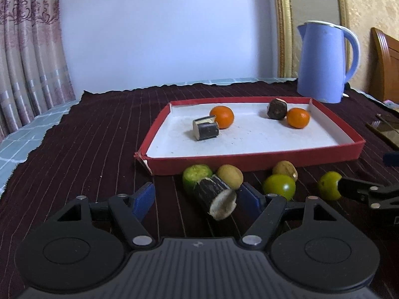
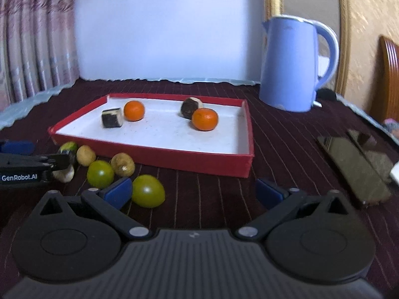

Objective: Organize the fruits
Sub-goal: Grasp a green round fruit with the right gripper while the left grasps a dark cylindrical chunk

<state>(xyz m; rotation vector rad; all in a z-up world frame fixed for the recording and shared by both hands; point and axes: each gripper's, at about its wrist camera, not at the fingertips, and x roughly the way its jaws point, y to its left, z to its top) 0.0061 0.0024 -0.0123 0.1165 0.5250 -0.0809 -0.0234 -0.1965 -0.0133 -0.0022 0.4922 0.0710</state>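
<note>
Four pieces already sit in the red tray [image 1: 251, 160] on the dark striped tabletop [image 1: 94, 134]: two oranges, one toward the left [image 1: 222, 116] and one toward the right [image 1: 298, 117], each with a dark sugarcane chunk touching or just beside it, the left chunk [image 1: 205, 130] lying on its side and the right chunk [image 1: 276, 109] behind its orange. The rest is still out in front of the tray's near wall, so I'd call the job roughly half done. Left over are another cane piece [image 1: 217, 196], a cut green fruit [image 1: 196, 175] behind it, two small brown fruits [image 1: 230, 175] [image 1: 285, 169], and two whole green fruits [image 1: 279, 186] [image 1: 329, 185]. The left tool [image 1: 197, 198] stands wide open around the loose cane piece, which lies between its blue pads [image 1: 143, 198] but is not pinched. The right tool [image 2: 194, 191] is also spread wide and holds nothing; a green fruit [image 2: 148, 191] lies just inside its left pad. Each looks set to take the piece in front of it. A blue kettle [image 1: 324, 62] stands beyond the tray, out of the way.
</note>
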